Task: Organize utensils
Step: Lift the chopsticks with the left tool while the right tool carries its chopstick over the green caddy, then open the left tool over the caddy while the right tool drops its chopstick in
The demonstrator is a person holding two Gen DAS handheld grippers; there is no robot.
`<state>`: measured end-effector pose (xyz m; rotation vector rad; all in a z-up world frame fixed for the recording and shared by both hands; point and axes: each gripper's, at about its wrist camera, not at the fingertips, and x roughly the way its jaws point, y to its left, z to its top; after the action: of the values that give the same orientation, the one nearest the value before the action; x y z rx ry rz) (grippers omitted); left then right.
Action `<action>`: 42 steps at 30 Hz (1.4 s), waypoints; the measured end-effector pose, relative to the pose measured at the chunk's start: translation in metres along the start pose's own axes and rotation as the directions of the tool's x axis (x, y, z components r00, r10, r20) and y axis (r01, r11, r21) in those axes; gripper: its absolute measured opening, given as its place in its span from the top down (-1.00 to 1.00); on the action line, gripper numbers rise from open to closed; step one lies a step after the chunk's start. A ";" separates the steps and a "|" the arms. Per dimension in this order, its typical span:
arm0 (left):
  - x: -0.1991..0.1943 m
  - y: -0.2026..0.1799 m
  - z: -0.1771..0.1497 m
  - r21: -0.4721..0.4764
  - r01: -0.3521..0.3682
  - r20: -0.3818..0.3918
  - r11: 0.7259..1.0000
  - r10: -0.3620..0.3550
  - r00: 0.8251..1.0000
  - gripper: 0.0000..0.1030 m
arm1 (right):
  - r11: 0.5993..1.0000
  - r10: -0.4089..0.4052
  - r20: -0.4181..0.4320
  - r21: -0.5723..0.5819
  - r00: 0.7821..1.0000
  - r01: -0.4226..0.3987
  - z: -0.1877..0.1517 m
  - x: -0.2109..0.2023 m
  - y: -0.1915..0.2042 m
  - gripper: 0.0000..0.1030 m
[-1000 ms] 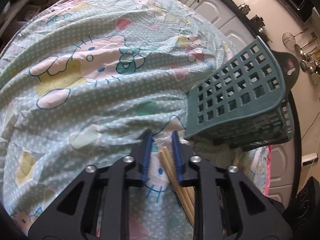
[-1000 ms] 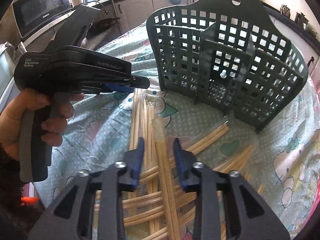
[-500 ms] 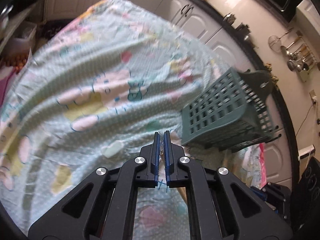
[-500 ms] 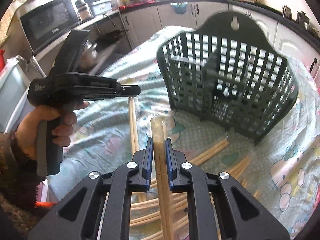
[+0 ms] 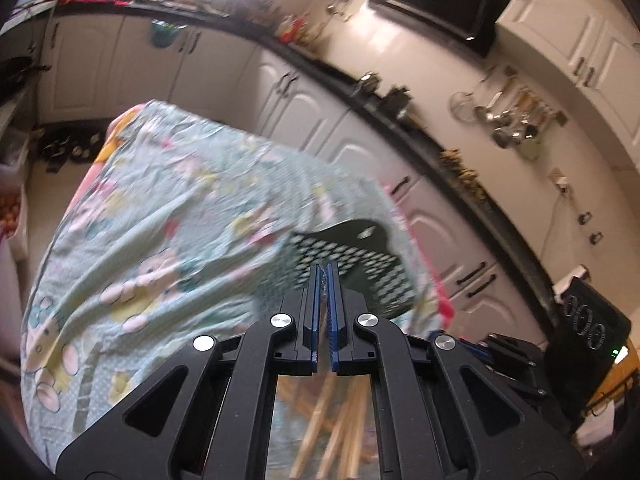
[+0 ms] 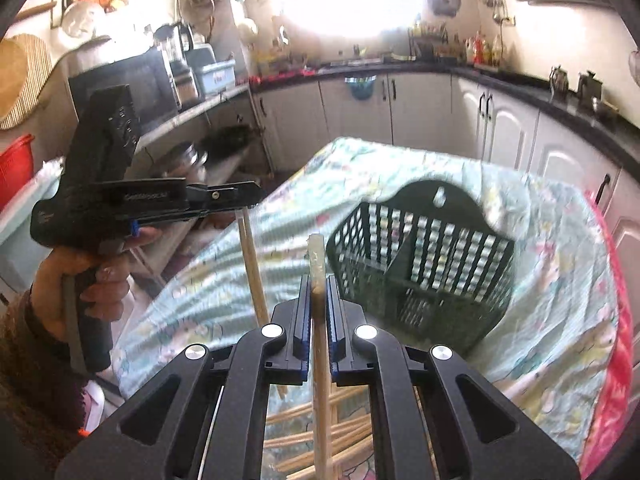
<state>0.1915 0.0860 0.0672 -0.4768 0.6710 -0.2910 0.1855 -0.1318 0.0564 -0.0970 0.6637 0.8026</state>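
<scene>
My left gripper is shut on the clear wrapper end of a wrapped pair of chopsticks; in the right wrist view this gripper holds that pair hanging down, lifted above the table. My right gripper is shut on another wrapped pair of chopsticks, raised upright. The dark green slotted utensil basket stands on the table ahead of the right gripper; it also shows in the left wrist view. Several more chopsticks lie in a pile below the right gripper.
The table wears a light green cartoon-print cloth with a pink edge at the right. White kitchen cabinets and a black counter ring the table. A shelf with a microwave is at the left.
Both grippers closed on chopstick pairs and lifted them well above the table. The views tilted up, and the basket now sits lower and farther away.
</scene>
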 end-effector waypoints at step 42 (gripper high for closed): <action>0.024 -0.064 0.075 0.118 0.013 0.241 0.993 -0.042 0.970 0.98 | 0.953 -0.302 0.401 0.100 0.865 0.287 0.080 -0.042 -0.099 0.88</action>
<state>0.2517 0.0468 0.1388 -0.4028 0.4062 -0.2905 0.2742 -0.2021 0.1283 0.0078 0.2507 0.4896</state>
